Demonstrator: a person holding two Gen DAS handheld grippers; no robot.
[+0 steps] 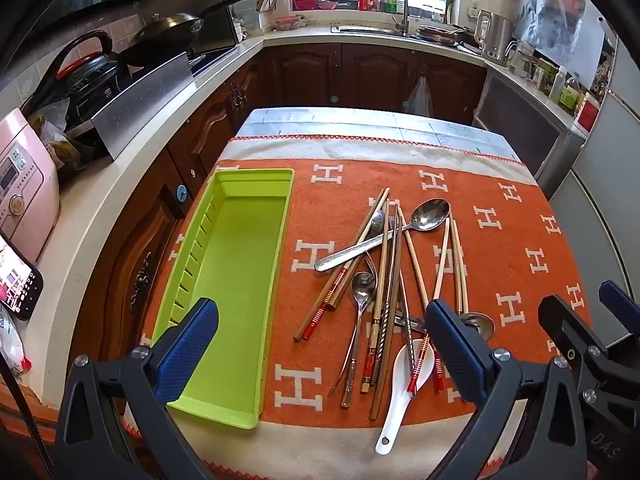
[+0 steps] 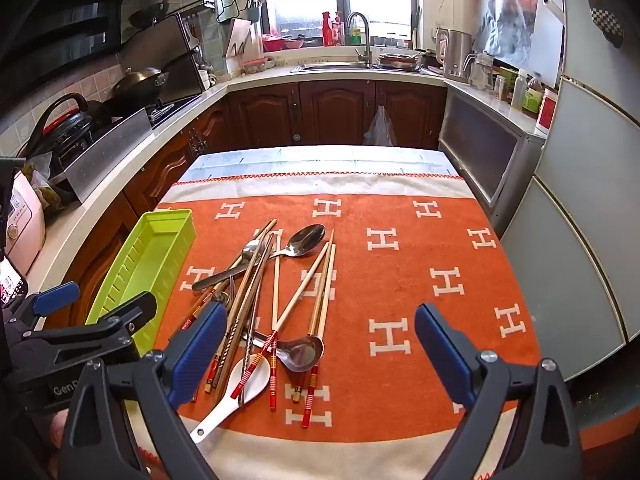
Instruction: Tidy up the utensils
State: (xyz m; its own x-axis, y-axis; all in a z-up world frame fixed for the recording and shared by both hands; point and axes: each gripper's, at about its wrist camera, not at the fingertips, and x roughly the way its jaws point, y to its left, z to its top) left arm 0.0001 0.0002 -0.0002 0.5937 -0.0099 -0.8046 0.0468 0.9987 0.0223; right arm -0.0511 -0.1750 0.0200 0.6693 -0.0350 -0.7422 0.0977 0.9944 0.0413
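I saw the loose heap of chopsticks and spoons (image 1: 392, 276) lying on the orange blanket with white H marks (image 1: 520, 216), just to the right of the long lime-green plastic organizer tray (image 1: 224, 280). That tray lay lengthwise along the blanket's left edge, its main trough bare and a row of narrow slots running down its left wall.

Within the heap, a large polished steel spoon (image 1: 430, 214) sat at the far end, bowl pointing away from the tray, its handle crossing several wooden chopsticks. A smaller steel spoon (image 1: 362, 284) lay nearer the tray, bowl up. A white ceramic soup spoon (image 1: 400, 384) lay at the near end, its handle reaching onto the cream border of the blanket. A steel ladle-shaped spoon (image 2: 300, 350) rested at the near right of the heap, under red-banded chopstick ends. The chopsticks were crossed and tangled; I could not count them.

My left gripper (image 1: 316, 356) hung above the near end of the tray and heap, its jaws spread as wide as they go and gripping nothing. My right gripper (image 2: 316, 356) hung further from the tray, above the near right part of the heap and bare blanket, equally wide apart and empty.

Beyond the blanket stood dark brown wooden kitchen cabinets (image 1: 360, 76).
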